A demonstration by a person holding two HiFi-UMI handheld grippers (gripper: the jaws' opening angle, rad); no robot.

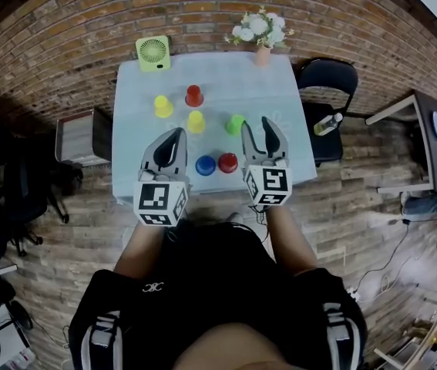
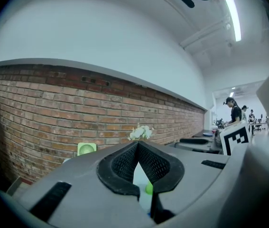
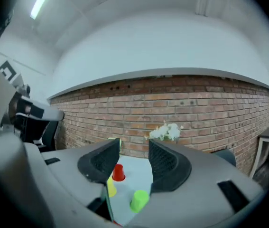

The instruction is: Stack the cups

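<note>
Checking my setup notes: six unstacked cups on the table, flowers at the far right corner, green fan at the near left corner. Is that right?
Not quite. The head view shows the green fan at the far left corner of the table, not the near one. The rest holds.

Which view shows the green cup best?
The right gripper view: the green cup shows large and close through the gap of its jaws. The head view shows it small from above; the left gripper view only a green sliver.
</note>
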